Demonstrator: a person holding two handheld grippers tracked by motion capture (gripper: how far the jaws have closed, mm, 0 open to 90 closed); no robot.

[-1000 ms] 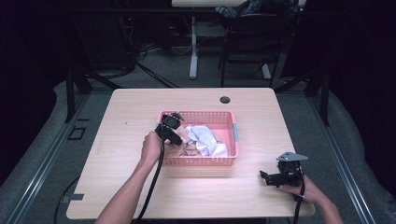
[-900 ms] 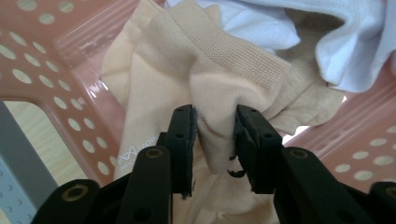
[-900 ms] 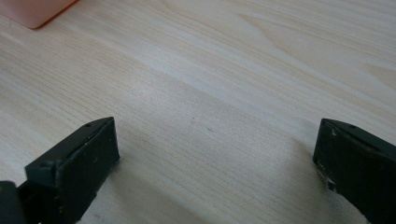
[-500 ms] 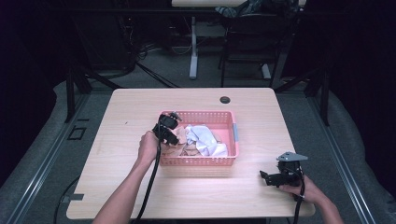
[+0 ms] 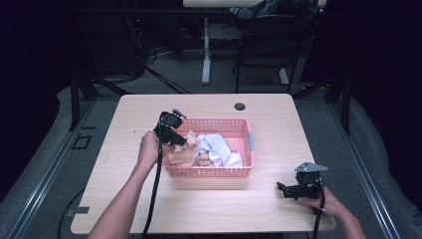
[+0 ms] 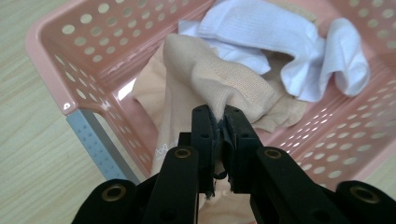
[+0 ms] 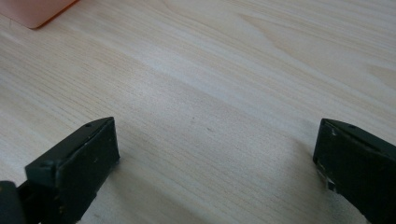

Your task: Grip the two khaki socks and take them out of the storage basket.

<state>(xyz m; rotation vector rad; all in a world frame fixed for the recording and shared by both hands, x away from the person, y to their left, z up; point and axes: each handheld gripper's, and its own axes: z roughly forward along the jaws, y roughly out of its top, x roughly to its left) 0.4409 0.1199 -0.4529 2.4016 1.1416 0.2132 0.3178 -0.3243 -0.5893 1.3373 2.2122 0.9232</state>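
The table (image 5: pixel 209 199) is lit brightly from above, while the surrounding room is left nearly black. A soft shadow is cast in front of the basket (image 5: pixel 209 172). In the left gripper view, detail is kept sharp. In the right gripper view, the jaws are blurred and faint shadows are thrown.

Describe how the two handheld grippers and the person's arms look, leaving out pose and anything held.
Both the left gripper and the right gripper are black, each with two flat, blocky fingers and round metal fasteners on the body. A black cable trails from each. The right one carries a grey three-cornered plate on top. The forearms are bare, with no sleeves or gloves visible.
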